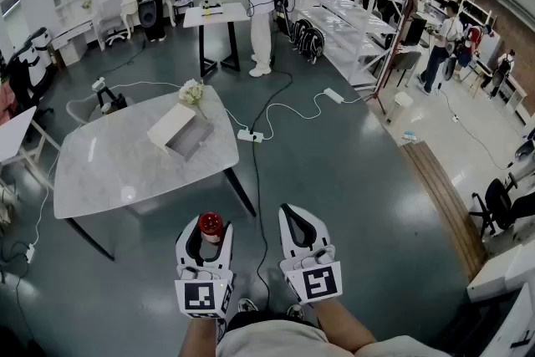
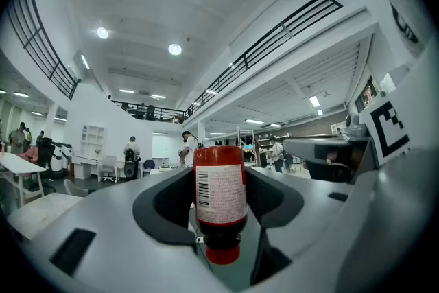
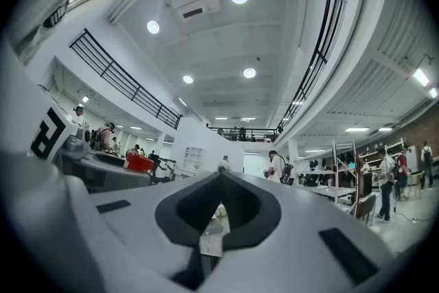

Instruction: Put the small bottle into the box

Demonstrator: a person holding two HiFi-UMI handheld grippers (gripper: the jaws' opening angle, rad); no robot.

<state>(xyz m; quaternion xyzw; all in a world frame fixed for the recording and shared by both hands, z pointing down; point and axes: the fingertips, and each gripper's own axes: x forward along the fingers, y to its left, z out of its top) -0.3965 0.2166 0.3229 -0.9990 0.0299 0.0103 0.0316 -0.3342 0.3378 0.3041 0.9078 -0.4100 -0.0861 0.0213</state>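
Standing off from the worktop point(image 1: 109, 171), both grippers held low and close to the body, pointing forward.

Left gripper point(image 1: 207, 237): jaws spread wide and pressed on the small bottle point(image 2: 220, 192), one jaw on each side of its body. The bottle lies along the jaws with its cap end toward the gripper's body and its base outward. We judge this a carrying grip: clamping the broad cylinder rather than the narrow neck keeps it from swinging on the walk over.

Right gripper point(image 1: 299, 221): jaws drawn together to a thin slit, nothing between them. It looks parked and spare.

Bottle: red plastic by the look of it, round, smooth and slightly glossy. A white paper label with a barcode wraps the middle, above a dark neck and a red cap. It is hard and slick, so we expect it to slip if the squeeze eases.

Box point(image 1: 178, 130): pale and flat-sided, like card. It sits toward the far side of the worktop, well apart from the bottle, near a small bunch of pale flowers point(image 1: 193, 92). We cannot tell from here which face is open.

Worktop: white stone-look slab, polished, with rounded corners and dark thin legs. The floor is dark and sheened, with cables trailing.

The bottle is not yet in the box; the approach remains.
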